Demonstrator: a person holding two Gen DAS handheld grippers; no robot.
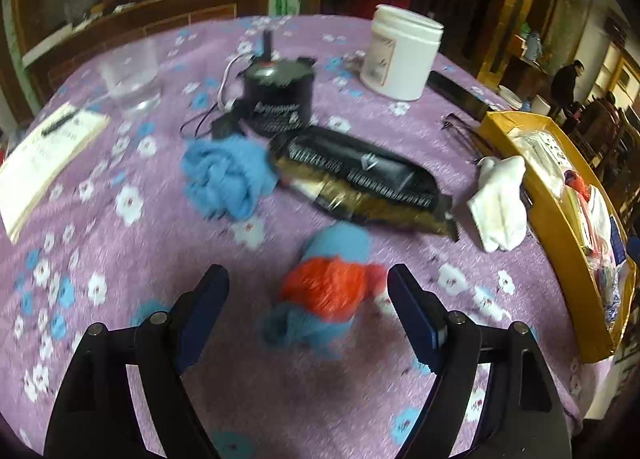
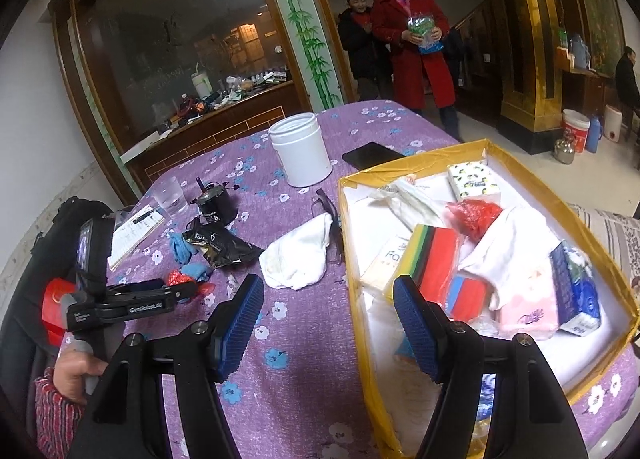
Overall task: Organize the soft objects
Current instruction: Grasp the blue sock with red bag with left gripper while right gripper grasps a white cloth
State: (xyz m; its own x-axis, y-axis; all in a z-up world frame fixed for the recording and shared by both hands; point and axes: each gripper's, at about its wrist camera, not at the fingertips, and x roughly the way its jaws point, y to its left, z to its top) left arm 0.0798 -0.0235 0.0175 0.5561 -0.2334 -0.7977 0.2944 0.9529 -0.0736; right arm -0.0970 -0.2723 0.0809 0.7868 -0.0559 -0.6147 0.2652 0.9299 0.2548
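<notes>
My left gripper (image 1: 308, 283) hangs wide open over the purple flowered tablecloth (image 1: 120, 259), gripping nothing; the red-and-blue knitted bundle (image 1: 328, 291) lies between its fingers, blurred, and I cannot tell whether either pad touches it. My right gripper (image 2: 328, 299) also stands wide open and empty, straddling the near wall of the yellow box (image 2: 352, 259).

Taking that box as my landmark, I count three soft things still outside it on the cloth: the red-and-blue bundle well to its left, one fluffy blue cloth (image 1: 228, 175) farther left, and one white cloth (image 1: 500, 203) just beside its left wall. Between the two blue pieces lies one crumpled black foil bag (image 1: 360, 187).

Inside the box are a striped sponge (image 2: 432, 259), a pink tissue pack (image 2: 528, 311) and other packets.

Beyond the bag stand one black canister (image 1: 280, 95), one clear glass (image 1: 132, 75), one white jar (image 1: 400, 51) and one phone (image 2: 372, 155). Two people (image 2: 412, 43) stand past the table.
</notes>
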